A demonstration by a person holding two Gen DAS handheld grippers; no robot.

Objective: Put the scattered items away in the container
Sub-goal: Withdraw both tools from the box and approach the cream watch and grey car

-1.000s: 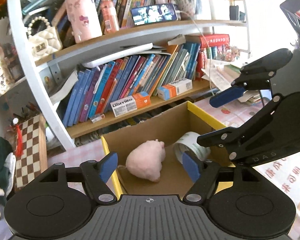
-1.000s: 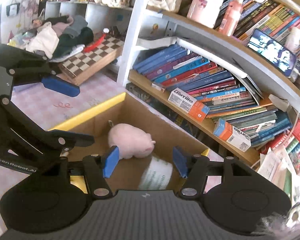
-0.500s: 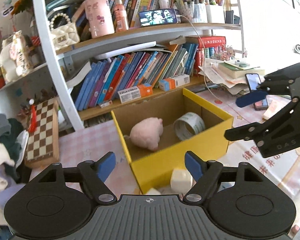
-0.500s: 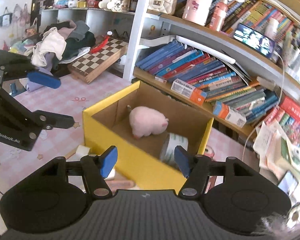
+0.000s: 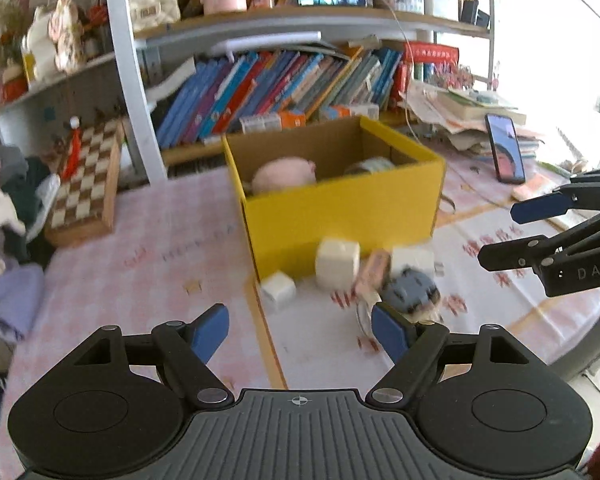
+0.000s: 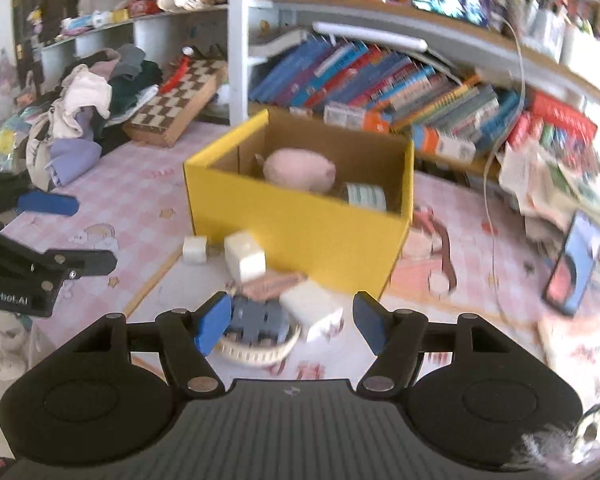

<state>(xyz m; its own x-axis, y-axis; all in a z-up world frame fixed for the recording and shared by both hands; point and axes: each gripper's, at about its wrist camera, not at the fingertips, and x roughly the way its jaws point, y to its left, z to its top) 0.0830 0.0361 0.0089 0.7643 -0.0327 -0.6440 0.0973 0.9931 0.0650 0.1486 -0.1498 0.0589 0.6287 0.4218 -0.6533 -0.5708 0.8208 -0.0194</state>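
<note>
Two bookshelves (image 5: 284, 80) rise behind the pink checked tablecloth (image 5: 152, 264).

Yellow box (image 5: 340, 216), pink plush (image 5: 284, 172), brown-and-white checked chessboard (image 5: 86, 178), pink-checked tablecloth (image 5: 148, 264)

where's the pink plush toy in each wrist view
Left wrist: the pink plush toy lies inside the yellow box, at its left end, upper centre of the picture.
Right wrist: the toy lies in the box, mid-box, above picture centre.
Shared landmark: the tape roll just right of it.
</note>
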